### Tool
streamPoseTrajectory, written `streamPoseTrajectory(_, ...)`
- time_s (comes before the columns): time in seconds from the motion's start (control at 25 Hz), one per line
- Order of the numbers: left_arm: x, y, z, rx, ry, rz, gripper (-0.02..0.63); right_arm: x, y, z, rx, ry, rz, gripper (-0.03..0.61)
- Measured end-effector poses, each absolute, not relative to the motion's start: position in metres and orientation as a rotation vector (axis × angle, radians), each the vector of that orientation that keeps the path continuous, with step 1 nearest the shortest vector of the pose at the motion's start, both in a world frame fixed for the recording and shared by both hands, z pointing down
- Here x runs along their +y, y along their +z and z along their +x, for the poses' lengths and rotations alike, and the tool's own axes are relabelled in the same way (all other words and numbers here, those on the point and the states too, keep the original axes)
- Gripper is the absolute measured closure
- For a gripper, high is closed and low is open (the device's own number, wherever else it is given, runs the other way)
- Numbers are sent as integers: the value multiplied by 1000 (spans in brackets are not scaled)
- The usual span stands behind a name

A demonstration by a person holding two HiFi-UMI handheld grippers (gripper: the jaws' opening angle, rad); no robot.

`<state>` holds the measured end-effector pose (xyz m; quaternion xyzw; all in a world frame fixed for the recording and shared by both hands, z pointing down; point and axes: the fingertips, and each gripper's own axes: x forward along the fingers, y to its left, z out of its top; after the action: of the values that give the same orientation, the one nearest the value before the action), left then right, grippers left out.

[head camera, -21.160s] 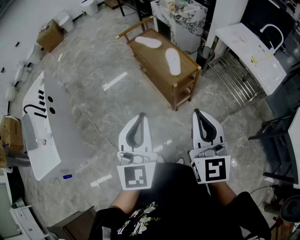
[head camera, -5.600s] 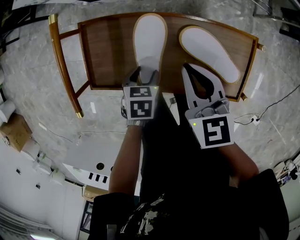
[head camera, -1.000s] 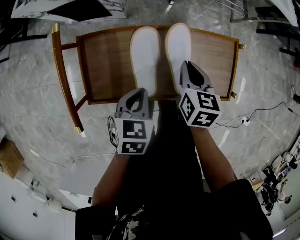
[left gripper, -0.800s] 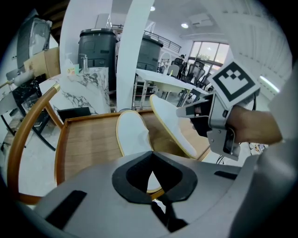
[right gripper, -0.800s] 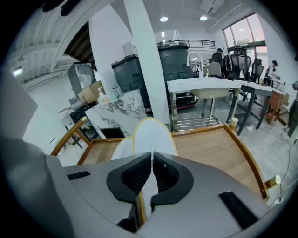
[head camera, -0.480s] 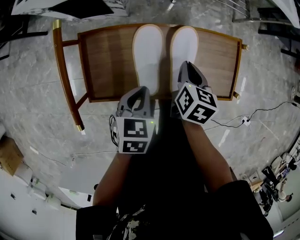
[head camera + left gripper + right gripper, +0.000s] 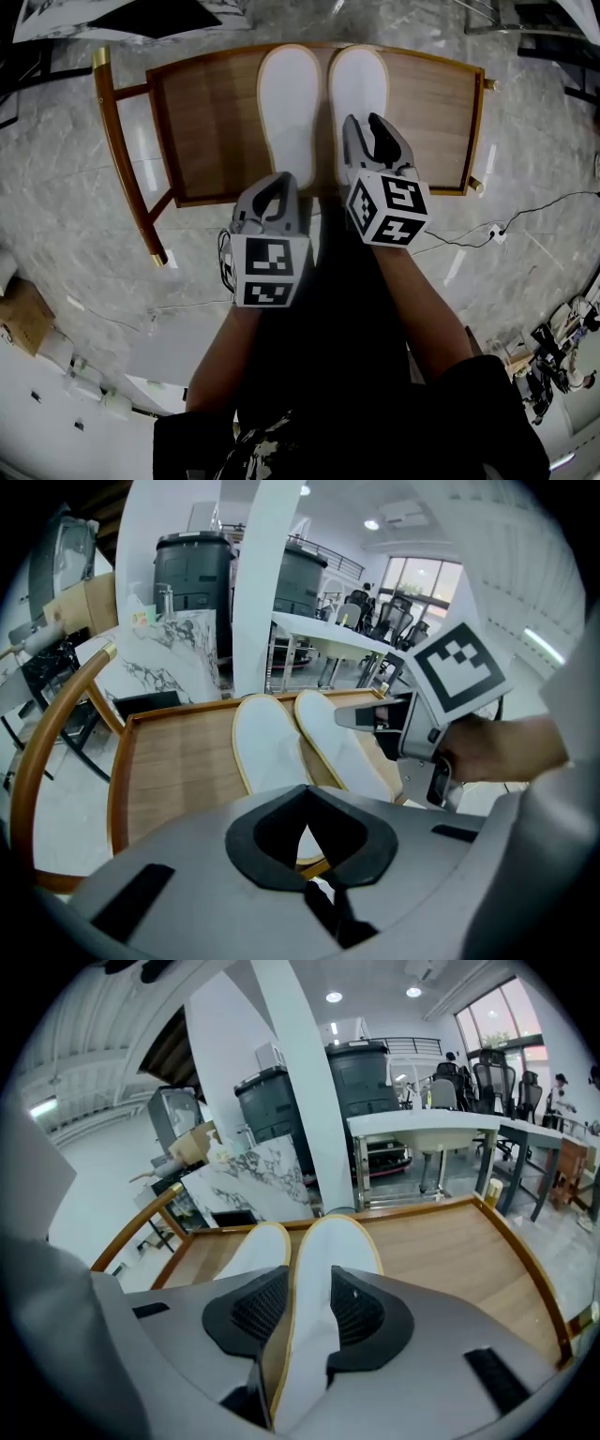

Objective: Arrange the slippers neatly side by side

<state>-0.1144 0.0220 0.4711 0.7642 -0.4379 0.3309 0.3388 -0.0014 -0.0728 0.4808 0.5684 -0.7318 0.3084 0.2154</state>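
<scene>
Right gripper (image 7: 364, 123) first: its jaws have just been opening and now they stand wide apart, letting go. The heel of the right slipper (image 7: 337, 1241) lies between them. There's a sliver of bare wood between the left pad and the slipper's tan edge. The right pad sits just beside the slipper, and nothing is pinching it.

Over to the left gripper (image 7: 279, 180): it is clenched tight, jaw tips pressed together, with nothing held between them. It hangs at the near edge of the wooden table (image 7: 206, 122), tips angled down by the heel of the left slipper (image 7: 289, 112). Whether it actually touches that heel, I can't tell from here.

And the slippers themselves: both are white with a tan border and lie flat on the tabletop. They are side by side, with their toes pointing away from the person and up near the far rim. Only a narrow strip of wood shows between them, and their toes look about level. They sit around the middle of the table, with bare wood on either side.

The table has a raised rim all round and a curved wooden rail (image 7: 117, 159) along its left end. It stands on a grey marble floor (image 7: 66, 216), with a thin cable (image 7: 534, 211) trailing across the floor to the right.
</scene>
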Motion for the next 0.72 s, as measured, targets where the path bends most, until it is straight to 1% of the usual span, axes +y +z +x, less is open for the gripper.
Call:
streamPoseTrajectory(0.2, 20, 477, -116, -1144, 891, 1996, 611, -64, 451, 10, -2124, 623, 1477, 460)
streamPoseTrajectory(0.36, 23, 493, -116, -1129, 998, 2017, 611, -41, 491, 20, -2052, 454, 1182, 489)
streamPoseTrajectory(0.44, 23, 500, -111, -1107, 1060, 2046, 611, -29, 515, 16, -2018, 448, 1064, 492)
streamPoseTrajectory(0.52, 23, 507, -105, -1079, 1094, 2059, 611, -22, 534, 14, -1988, 496, 1029, 522)
streamPoseTrajectory(0.72, 25, 526, -97, -1029, 1120, 2024, 611, -19, 542, 14, -1976, 443, 1043, 526)
